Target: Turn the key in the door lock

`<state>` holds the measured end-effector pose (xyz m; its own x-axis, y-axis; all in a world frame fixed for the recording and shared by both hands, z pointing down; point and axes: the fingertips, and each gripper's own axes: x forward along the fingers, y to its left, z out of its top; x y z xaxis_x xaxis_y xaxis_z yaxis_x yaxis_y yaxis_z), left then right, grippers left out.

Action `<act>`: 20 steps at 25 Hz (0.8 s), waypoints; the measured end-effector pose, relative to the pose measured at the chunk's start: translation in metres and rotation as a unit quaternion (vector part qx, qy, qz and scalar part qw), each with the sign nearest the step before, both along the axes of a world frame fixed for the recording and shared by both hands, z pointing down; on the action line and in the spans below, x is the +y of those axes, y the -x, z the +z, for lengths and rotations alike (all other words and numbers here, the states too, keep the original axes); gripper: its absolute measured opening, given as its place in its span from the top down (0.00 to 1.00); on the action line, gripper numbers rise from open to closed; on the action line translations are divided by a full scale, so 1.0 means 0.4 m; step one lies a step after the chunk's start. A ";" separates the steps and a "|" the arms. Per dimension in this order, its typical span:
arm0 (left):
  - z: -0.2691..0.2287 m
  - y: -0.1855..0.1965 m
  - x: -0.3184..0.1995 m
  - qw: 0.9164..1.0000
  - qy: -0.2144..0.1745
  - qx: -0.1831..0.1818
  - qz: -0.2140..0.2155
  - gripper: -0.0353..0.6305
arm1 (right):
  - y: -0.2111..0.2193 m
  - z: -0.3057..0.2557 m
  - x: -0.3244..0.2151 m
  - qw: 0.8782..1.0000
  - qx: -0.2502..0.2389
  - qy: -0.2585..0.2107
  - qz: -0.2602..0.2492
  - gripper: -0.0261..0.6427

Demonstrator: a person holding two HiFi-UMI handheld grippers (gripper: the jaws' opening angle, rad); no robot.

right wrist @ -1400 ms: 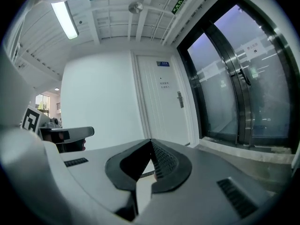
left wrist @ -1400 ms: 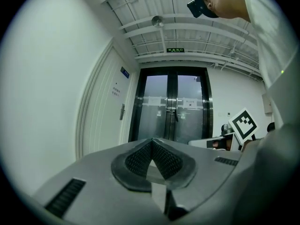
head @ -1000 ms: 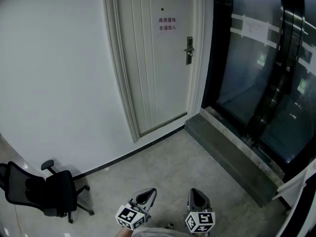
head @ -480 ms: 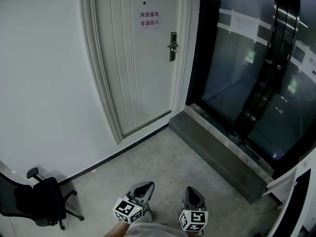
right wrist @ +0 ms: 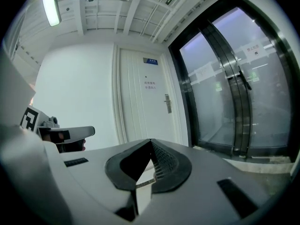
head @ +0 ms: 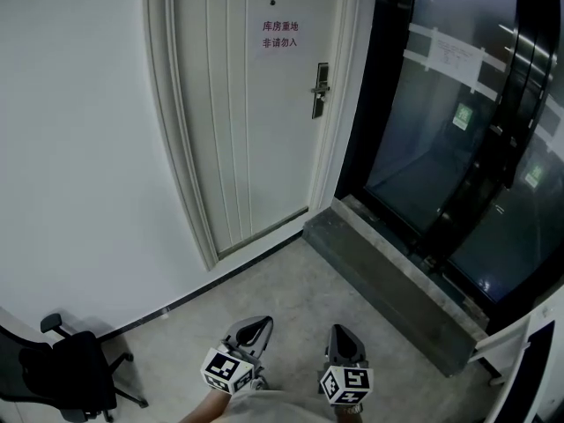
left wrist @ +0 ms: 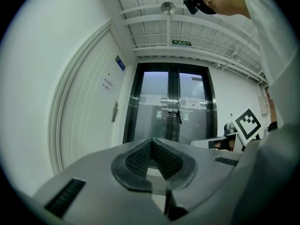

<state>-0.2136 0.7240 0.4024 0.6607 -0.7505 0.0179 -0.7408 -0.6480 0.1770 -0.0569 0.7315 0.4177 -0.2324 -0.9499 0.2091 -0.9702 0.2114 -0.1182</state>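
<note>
A white panelled door (head: 256, 122) stands shut ahead, with a metal lock plate and lever handle (head: 320, 89) on its right side. I cannot make out a key from this distance. Both grippers hover low over the floor, far short of the door: the left gripper (head: 260, 324) and the right gripper (head: 340, 333), side by side. The left gripper (left wrist: 152, 142) has its jaws together with nothing between them, and the lock plate (left wrist: 114, 111) shows far off to its left. The right gripper (right wrist: 151, 142) is likewise shut and empty, pointing towards the lock plate (right wrist: 167, 103).
A red-lettered sign (head: 279, 33) hangs on the door. Dark glass double doors (head: 458, 148) fill the right side behind a raised stone step (head: 388, 276). A black office chair (head: 62, 377) stands by the white wall at lower left. The floor is grey concrete.
The door and lock have drawn nearer and the chair has slid down towards the lower left corner. Both grippers travelled forward together and stayed shut.
</note>
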 end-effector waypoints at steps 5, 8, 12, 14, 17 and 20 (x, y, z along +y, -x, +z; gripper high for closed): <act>0.019 0.091 -0.098 1.000 0.005 0.012 -0.021 0.94 | 0.101 0.014 -0.091 1.000 0.006 0.004 -0.029 0.96; 0.023 0.105 -0.139 1.000 0.010 0.017 -0.017 0.94 | 0.121 0.024 -0.122 0.999 0.008 0.012 -0.031 0.96; 0.030 0.066 -0.176 1.000 0.007 0.014 0.021 0.94 | 0.099 0.035 -0.172 1.000 0.000 0.017 -0.016 0.96; 0.044 0.045 -0.201 0.999 0.014 0.007 0.032 0.94 | 0.096 0.048 -0.198 1.000 -0.002 0.024 -0.016 0.96; 0.057 0.025 -0.251 0.999 0.026 -0.001 0.030 0.94 | 0.088 0.067 -0.242 0.999 0.001 0.032 -0.019 0.96; 0.057 0.002 -0.318 0.999 0.024 -0.004 0.022 0.94 | 0.054 0.070 -0.313 0.999 -0.001 0.033 -0.019 0.96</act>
